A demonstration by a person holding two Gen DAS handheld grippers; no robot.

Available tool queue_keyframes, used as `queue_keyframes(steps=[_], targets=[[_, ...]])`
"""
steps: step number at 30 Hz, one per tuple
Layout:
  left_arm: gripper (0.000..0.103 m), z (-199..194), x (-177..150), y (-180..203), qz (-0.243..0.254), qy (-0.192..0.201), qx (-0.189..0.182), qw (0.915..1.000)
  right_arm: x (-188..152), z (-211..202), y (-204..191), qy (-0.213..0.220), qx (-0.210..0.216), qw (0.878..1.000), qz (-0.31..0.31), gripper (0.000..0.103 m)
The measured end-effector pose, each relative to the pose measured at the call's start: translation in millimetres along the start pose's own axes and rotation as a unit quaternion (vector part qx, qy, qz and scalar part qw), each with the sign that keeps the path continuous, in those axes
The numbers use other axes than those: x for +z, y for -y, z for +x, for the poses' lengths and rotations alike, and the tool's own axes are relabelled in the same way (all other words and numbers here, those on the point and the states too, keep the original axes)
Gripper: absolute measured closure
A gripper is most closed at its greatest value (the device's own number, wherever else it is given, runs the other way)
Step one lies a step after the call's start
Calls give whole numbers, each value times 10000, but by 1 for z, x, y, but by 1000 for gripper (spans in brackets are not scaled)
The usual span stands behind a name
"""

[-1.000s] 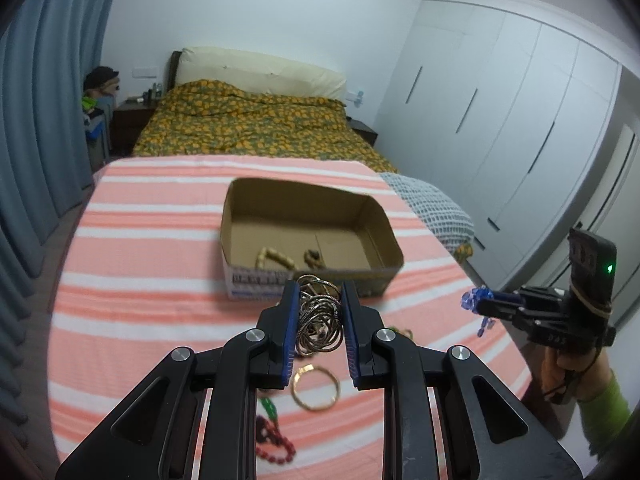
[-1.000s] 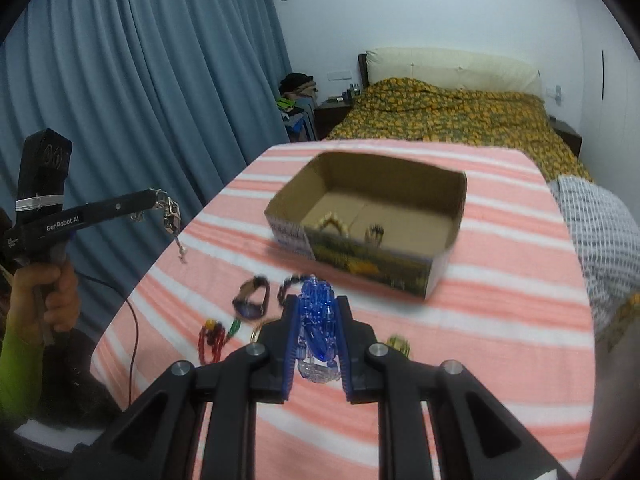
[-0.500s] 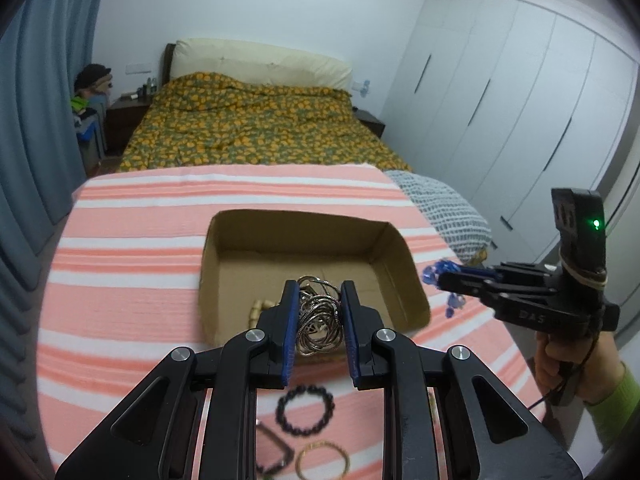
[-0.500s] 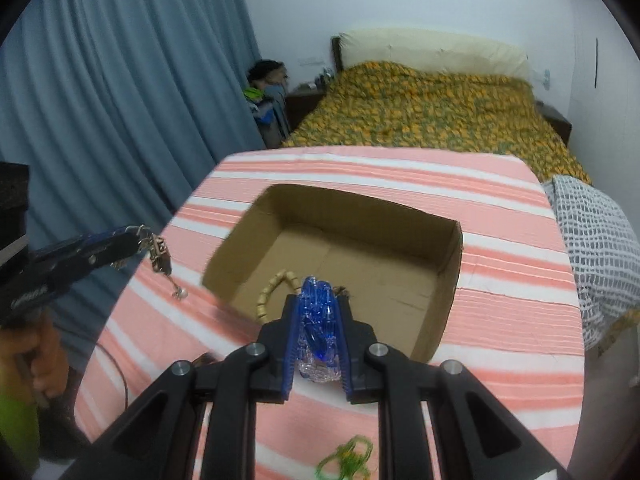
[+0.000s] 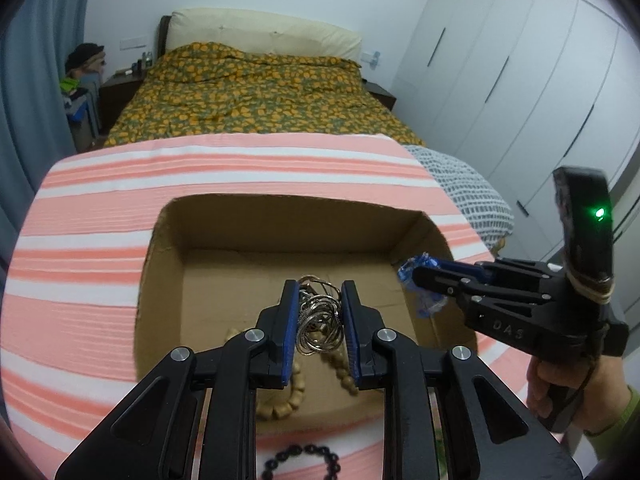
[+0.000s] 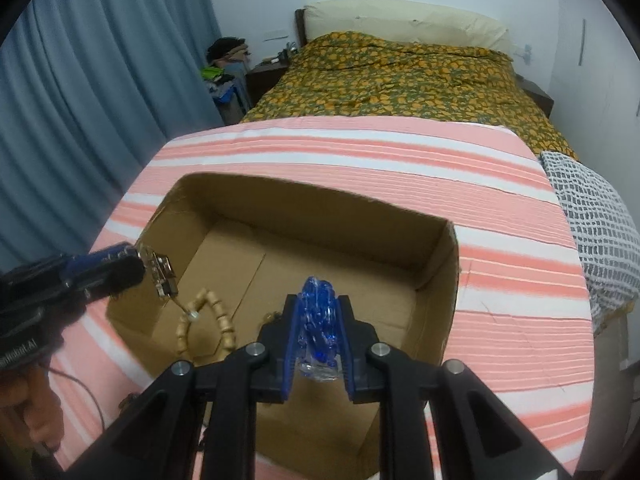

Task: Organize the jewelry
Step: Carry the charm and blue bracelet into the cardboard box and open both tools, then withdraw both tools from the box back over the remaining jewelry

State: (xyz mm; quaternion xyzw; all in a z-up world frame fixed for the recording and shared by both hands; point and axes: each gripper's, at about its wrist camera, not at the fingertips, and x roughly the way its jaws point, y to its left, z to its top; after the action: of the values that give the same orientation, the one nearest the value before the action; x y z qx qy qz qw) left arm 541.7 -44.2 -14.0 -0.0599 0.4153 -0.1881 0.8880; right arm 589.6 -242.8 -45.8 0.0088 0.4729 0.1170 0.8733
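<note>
A shallow, open cardboard box (image 5: 224, 240) with plain brown walls sits on a bench (image 5: 80, 280) covered in a ribbed cloth of coral and white stripes. Both grippers hang over the box.

The left gripper (image 5: 319, 316) has black plastic arms and 2 blue ridged pads. Its jaws stand narrow and have just been opening a little; a tangle of thin silver wire rings (image 5: 320, 320) sits between them, its sides against both pads. In the right wrist view a small metal clasp (image 6: 162, 276) dangles from this bundle above the box's left wall.

The right gripper (image 6: 319, 336) is built the same. Its jaws have just been opening; a bracelet of glossy, clear blue beads (image 6: 319, 320) stands bunched between the pads, and a slim gap shows on its right side. The left pad's contact cannot be told. From the left wrist view the blue beads (image 5: 420, 280) show blurred at that gripper's tip, over the box's right side, with the person's hand (image 5: 568, 392) on the handle.

On the box floor lies a loop of pale, matte wooden beads (image 6: 208, 320). A bracelet of round black beads (image 5: 300, 460) lies on the cloth in front of the box. Behind the bench stands a bed (image 6: 400, 64) with a yellow-and-green floral cover.
</note>
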Motion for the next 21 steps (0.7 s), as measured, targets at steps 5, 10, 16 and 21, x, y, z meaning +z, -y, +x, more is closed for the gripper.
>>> queue_keyframes(steps=[5,10,16,21], targets=[[17,-1,-7,-3,-153,158,291,9993,-4,-8,11,278,-121,9992,273,39],[15,-25,-23,-2,-117,266,371,9989,-24,-34,11,535,-8,9981,297,39],[11,-97,-67,0,-36,446,356,9984,-72,-78,10,712,80,9973,135,39],[6,-186,-115,-11,151,667,639,9956,-135,-122,12,768,-3,9970,12,38]])
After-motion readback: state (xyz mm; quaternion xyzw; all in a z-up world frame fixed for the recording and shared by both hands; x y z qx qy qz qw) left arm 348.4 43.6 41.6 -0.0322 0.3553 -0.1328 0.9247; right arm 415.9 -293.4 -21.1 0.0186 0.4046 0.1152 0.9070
